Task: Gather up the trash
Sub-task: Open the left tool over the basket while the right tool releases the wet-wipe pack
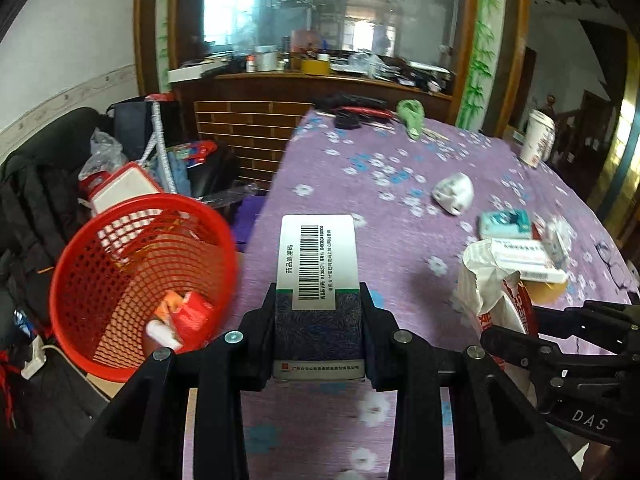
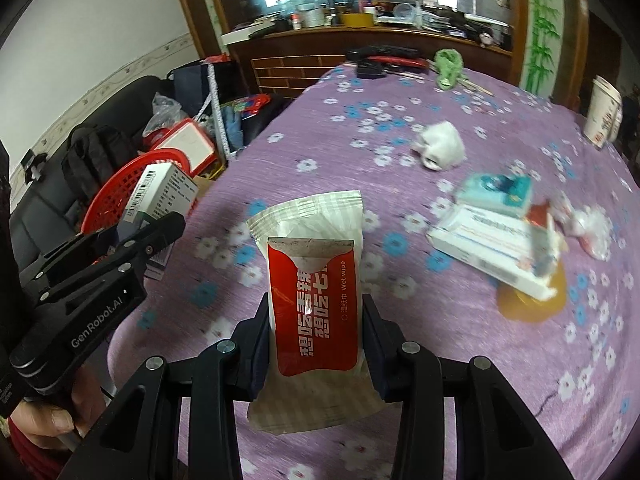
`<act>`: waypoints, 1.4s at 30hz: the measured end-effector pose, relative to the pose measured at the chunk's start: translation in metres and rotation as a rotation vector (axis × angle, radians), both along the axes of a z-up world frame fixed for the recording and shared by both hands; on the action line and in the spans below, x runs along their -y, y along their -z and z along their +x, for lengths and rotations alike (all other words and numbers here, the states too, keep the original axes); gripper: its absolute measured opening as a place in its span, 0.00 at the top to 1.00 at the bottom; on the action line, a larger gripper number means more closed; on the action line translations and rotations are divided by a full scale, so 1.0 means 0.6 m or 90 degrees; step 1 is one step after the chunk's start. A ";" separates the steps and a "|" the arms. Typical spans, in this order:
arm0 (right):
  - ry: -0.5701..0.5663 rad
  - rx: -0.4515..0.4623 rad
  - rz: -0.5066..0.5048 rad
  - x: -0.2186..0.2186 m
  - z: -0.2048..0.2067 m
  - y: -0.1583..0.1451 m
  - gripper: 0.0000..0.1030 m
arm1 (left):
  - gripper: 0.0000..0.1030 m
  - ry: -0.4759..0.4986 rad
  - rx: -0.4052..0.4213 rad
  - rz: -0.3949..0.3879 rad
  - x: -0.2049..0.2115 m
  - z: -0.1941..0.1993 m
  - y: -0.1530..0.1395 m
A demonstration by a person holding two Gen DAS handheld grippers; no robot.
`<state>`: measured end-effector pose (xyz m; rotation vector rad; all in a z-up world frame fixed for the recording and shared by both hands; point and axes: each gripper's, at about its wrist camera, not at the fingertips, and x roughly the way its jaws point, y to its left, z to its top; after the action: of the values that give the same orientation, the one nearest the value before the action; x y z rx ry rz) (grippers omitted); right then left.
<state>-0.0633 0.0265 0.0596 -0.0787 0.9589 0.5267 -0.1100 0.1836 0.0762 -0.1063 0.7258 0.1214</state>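
Note:
My left gripper (image 1: 318,300) is shut on a white and dark medicine box (image 1: 318,256) with a barcode, held above the table's left edge. Just left of it, below the table, stands a red mesh basket (image 1: 72,264) with red packets (image 1: 188,316) inside. In the right wrist view my right gripper (image 2: 316,320) is shut on a red and white wet wipe packet (image 2: 316,280) over the purple flowered tablecloth (image 2: 400,360). That view also shows the left gripper (image 2: 160,232) with its box (image 2: 164,192) in front of the basket (image 2: 112,196).
On the table lie a crumpled white paper (image 2: 440,148), a teal tissue pack (image 2: 496,192), a long white box (image 2: 492,248), a paper cup (image 2: 604,118) and glasses (image 1: 612,264). Bags and a black sofa (image 1: 40,184) crowd the floor on the left. A hand (image 2: 52,420) grips the left handle.

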 end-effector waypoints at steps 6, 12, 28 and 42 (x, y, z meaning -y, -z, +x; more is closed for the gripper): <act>-0.040 -0.001 -0.004 -0.067 0.019 -0.012 0.58 | 0.68 -0.055 0.004 -0.008 -0.069 -0.007 -0.005; -0.089 -0.005 0.000 -0.142 0.033 -0.024 0.57 | 0.68 -0.109 0.003 -0.017 -0.140 -0.020 -0.003; -0.171 -0.018 0.009 -0.311 0.084 -0.034 0.57 | 0.68 -0.198 -0.015 -0.030 -0.259 -0.014 0.024; -0.178 -0.050 0.033 -0.386 0.136 -0.014 0.54 | 0.68 -0.221 -0.030 -0.047 -0.298 0.007 0.050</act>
<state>0.0185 0.2580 0.0678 -0.1472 1.0157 0.8166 -0.1059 0.3624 0.0463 -0.3009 0.7534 0.4301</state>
